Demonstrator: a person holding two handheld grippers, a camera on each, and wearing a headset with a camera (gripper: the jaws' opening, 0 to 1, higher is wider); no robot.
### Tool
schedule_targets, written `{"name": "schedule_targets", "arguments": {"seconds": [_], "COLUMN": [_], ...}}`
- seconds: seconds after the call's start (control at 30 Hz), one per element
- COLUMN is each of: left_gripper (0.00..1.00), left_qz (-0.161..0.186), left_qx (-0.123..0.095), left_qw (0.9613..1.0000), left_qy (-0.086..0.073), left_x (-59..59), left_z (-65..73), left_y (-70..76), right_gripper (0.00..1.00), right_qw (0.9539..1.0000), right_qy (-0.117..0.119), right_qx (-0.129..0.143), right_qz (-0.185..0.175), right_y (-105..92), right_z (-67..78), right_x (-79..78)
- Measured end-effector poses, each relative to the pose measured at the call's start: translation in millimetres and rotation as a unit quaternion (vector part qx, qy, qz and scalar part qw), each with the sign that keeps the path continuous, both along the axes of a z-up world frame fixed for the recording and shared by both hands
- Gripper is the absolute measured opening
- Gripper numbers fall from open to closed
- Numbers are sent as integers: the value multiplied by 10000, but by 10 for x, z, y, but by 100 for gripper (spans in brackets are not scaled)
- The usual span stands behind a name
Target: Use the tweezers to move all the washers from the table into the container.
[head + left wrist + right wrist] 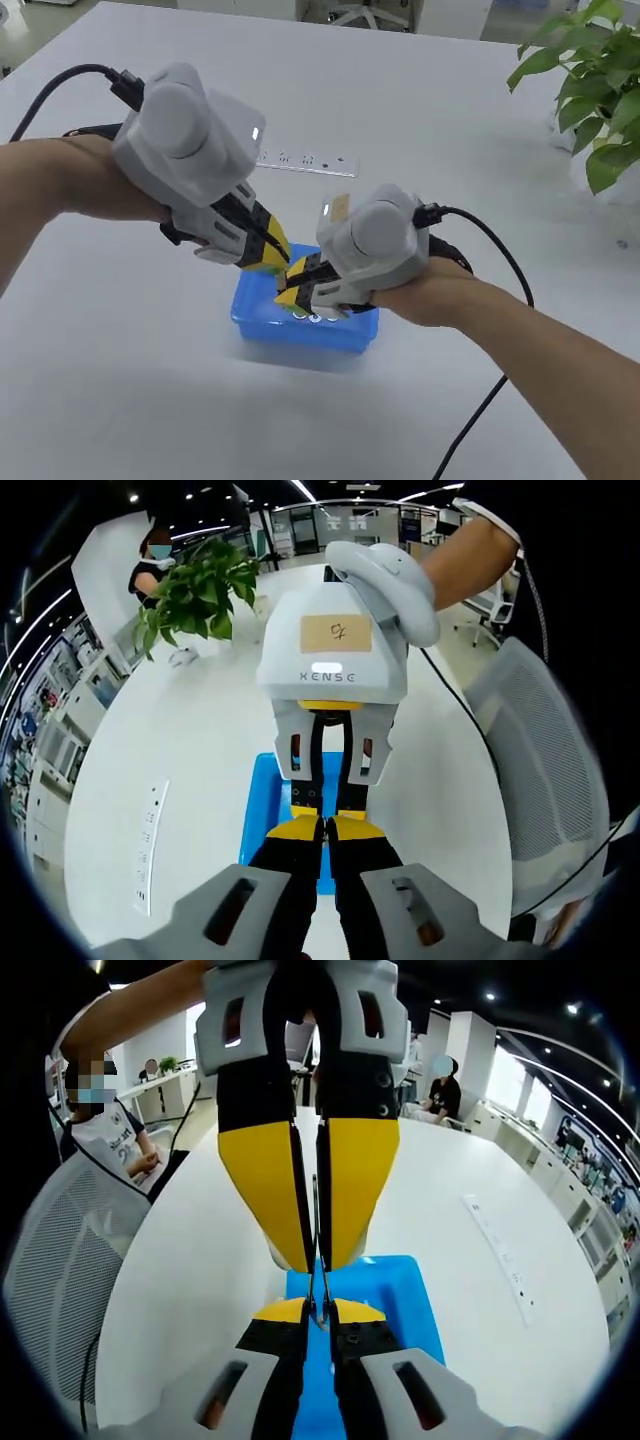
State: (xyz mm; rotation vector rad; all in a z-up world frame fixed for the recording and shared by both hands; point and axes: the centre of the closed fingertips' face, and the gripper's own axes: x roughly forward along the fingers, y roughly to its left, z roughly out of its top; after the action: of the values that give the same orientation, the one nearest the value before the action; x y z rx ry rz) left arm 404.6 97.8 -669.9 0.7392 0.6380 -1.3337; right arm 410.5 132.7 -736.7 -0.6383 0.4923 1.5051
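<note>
Directly above the blue container on the counter, the left tongs and right tongs are met tip to tip, both pinched tight on the thin tweezers; washers are seen inside the container.

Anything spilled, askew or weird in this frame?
Nothing spilled: the blue container sits flat, washers inside. One oddity: left gripper and right gripper meet tip to tip above it, both pinching what looks like the tweezers.

White table, blue container near its middle, white power strip beyond, potted plant at edge
</note>
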Motion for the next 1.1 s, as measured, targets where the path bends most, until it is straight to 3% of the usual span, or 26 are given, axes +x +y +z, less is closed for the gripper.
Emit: {"name": "schedule_targets", "arguments": {"seconds": [0.57,1.1], "left_gripper": [6,6], "left_qz": [59,111], "left_qx": [-20,-22], "left_qw": [9999,9998], "left_qy": [128,165], "left_x": [168,250], "left_z": [-287,-439], "left_y": [30,54], "right_gripper": [9,9], "right_qw": [9999,9998], "right_qy": [109,190], "right_qx": [-43,-80], "right_qz": [86,84], "right_y": [26,43], "right_z": [-286,-440], "right_x": [144,211]}}
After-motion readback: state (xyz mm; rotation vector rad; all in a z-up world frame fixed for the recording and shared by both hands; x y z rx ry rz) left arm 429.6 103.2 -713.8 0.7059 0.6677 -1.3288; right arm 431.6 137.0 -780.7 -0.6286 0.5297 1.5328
